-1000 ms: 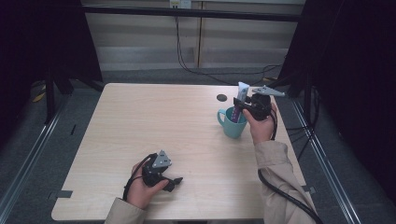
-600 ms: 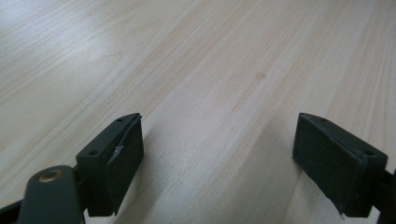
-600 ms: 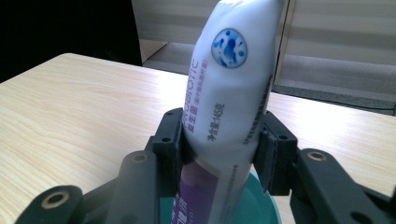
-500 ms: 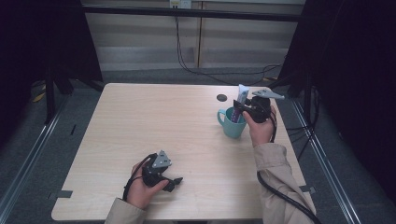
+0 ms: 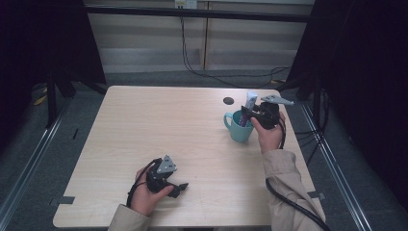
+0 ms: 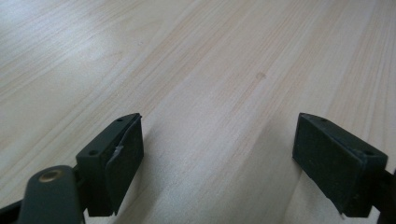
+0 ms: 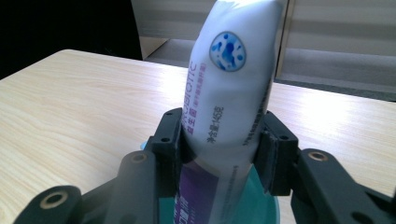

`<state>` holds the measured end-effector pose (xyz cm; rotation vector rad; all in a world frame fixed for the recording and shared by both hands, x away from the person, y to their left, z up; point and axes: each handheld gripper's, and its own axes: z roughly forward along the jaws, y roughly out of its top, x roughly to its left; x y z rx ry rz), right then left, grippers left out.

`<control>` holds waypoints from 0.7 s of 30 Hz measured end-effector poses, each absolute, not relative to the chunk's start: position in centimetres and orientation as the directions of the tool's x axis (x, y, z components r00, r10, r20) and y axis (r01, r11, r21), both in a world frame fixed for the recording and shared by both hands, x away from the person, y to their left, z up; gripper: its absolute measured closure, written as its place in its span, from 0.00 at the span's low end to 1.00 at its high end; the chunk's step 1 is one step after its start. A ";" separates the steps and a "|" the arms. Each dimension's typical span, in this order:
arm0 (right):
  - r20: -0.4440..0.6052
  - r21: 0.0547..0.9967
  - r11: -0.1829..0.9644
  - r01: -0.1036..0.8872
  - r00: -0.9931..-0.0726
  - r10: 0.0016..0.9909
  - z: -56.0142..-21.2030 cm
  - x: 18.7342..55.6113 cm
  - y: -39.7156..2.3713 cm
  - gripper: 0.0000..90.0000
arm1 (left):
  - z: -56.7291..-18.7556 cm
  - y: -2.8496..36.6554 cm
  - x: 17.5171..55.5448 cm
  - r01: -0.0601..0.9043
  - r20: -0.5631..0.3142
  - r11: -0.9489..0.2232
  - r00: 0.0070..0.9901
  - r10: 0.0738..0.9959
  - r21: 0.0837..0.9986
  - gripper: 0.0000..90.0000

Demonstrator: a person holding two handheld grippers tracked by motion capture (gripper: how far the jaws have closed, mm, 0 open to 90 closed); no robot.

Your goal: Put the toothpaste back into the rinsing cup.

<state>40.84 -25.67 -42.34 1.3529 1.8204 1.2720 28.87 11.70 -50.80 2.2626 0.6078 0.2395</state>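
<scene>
White tube (image 7: pixel 224 93) stands clamped in right hand-held gripper (image 7: pixel 219 154), over teal mug (image 5: pixel 239 128).

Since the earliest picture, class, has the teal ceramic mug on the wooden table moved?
No. The teal ceramic mug sits in the same spot just below the small dark round hole in the light wooden table.

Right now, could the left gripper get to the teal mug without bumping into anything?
Probably yes. The left gripper rests open near the table's front edge, with bare wood between it and the teal mug. But the right gripper already clamps the tube standing in it.
</scene>
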 end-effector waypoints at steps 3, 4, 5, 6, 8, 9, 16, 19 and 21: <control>0.110 0.902 0.059 0.428 -0.359 0.927 -42.3 40.8 -25.7 0.63 | -50.8 11.7 28.8 0.353 -0.019 -0.591 0.868 0.496 0.725 0.18; 0.110 0.901 0.059 0.429 -0.359 0.927 -42.3 40.8 -25.8 0.63 | -50.8 11.7 28.8 0.353 -0.018 -0.591 0.868 0.496 0.725 0.18; 0.113 0.901 0.056 0.431 -0.358 0.927 -42.3 40.8 -25.8 0.63 | -50.8 11.7 28.9 0.353 -0.018 -0.591 0.868 0.496 0.726 0.18; 0.113 0.901 0.057 0.429 -0.362 0.925 -42.3 40.8 -25.9 0.63 | -50.8 11.7 28.8 0.353 -0.019 -0.590 0.868 0.496 0.726 0.18; 0.109 0.902 0.062 0.428 -0.362 0.926 -42.3 40.8 -25.9 0.62 | -50.8 11.6 28.8 0.359 -0.025 -0.580 0.864 0.503 0.731 0.18; 0.112 0.900 0.060 0.432 -0.363 0.925 -42.2 40.8 -26.0 0.62 | -50.8 11.7 28.8 0.355 -0.020 -0.590 0.867 0.498 0.725 0.18; 0.107 0.901 0.060 0.431 -0.353 0.930 -42.2 40.7 -26.3 0.61 | -50.8 11.7 28.8 0.353 -0.018 -0.592 0.868 0.496 0.725 0.18; 0.110 0.900 0.057 0.433 -0.351 0.930 -42.3 40.7 -26.5 0.60 | -50.8 11.7 28.8 0.353 -0.019 -0.592 0.868 0.496 0.725 0.18; 0.108 0.900 0.058 0.431 -0.350 0.930 -42.3 40.7 -26.5 0.60 | -50.8 11.7 28.8 0.355 -0.021 -0.589 0.867 0.497 0.726 0.18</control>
